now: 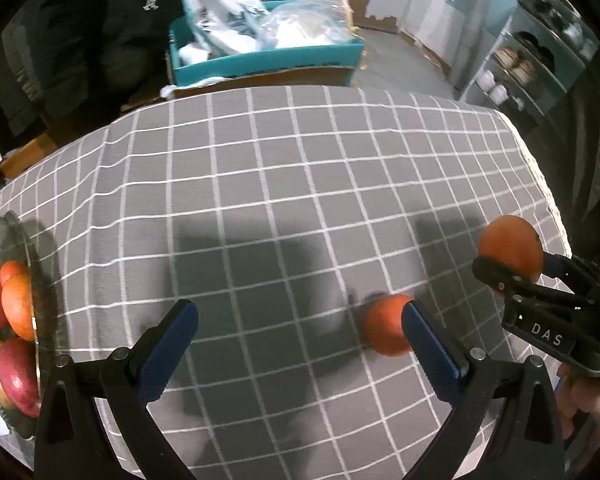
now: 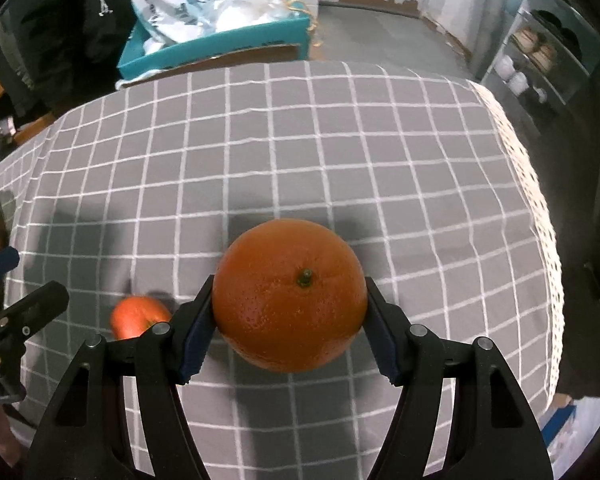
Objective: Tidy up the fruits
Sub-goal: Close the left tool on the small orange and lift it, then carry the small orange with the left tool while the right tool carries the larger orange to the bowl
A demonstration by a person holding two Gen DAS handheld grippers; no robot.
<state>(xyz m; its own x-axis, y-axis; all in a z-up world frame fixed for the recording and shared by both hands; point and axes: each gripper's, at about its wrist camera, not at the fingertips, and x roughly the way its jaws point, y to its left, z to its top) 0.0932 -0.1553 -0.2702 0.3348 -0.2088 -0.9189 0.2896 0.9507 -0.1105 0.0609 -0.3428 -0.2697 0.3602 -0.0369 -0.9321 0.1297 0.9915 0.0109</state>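
Checked-cloth table (image 1: 284, 168); on it a small orange fruit (image 1: 384, 330), a fruit-filled glass plate (image 1: 18, 236).

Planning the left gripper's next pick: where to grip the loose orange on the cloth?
Grip the loose orange across its widest middle, coming from above with the open left gripper. It is round and sits free on the tablecloth, beside the right-hand finger.

You get dim indoor light from above, throwing soft dark shadows across the tabletop (image 1: 284, 168) at centre. Fisheye bends the grid toward every edge, corners go black, and the small orange (image 1: 384, 330) at 4 o'clock smears with blur.
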